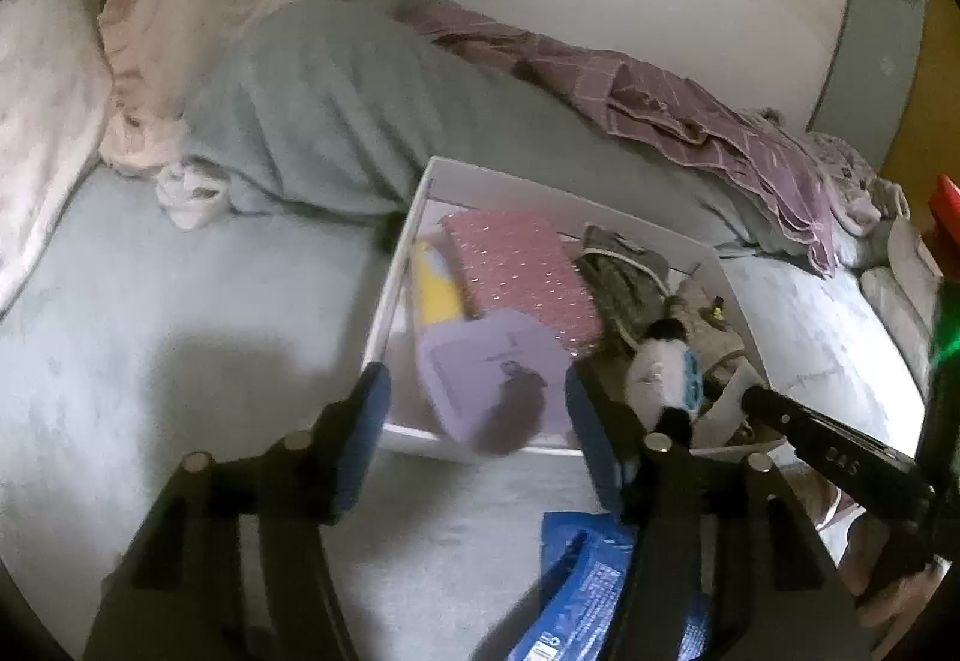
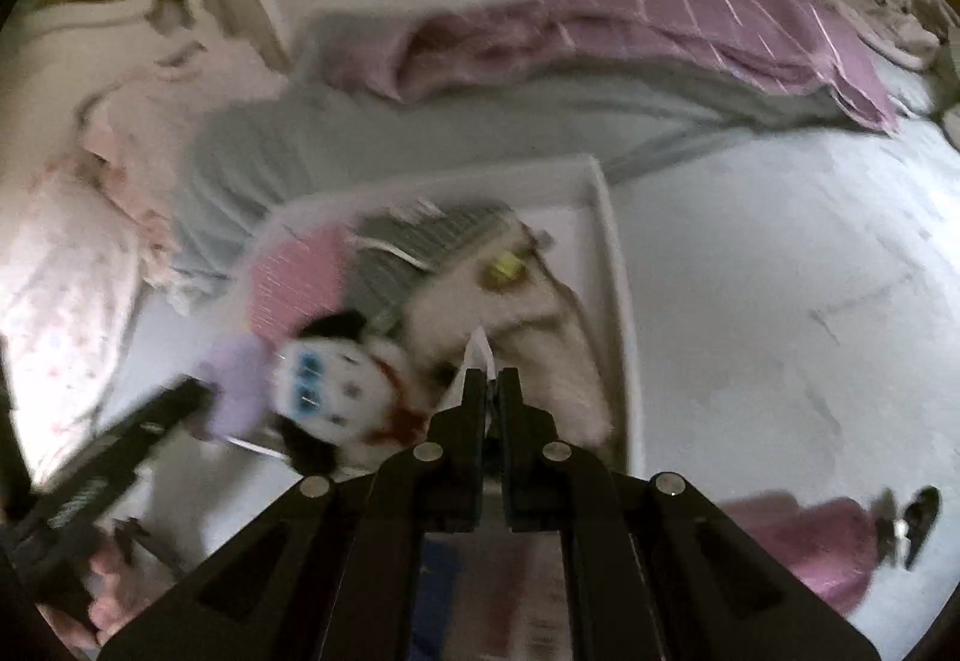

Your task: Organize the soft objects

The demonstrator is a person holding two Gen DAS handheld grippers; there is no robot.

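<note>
**Soft things going into the white box on the bed**

My left fingers (image 1: 474,409) stand spread with nothing pinched; just ahead of them lies a flat lilac soft pouch (image 1: 492,367) in the shallow white cardboard box (image 1: 396,265). Beyond it sit a yellow item and a pink dotted fabric case (image 1: 522,277), then grey folded cloth. It all looks light and limp, best taken by an edge. My right fingers (image 2: 492,391) are pressed together on a thin white tag; left of them hangs a white-and-black plush toy (image 2: 336,391).
</note>
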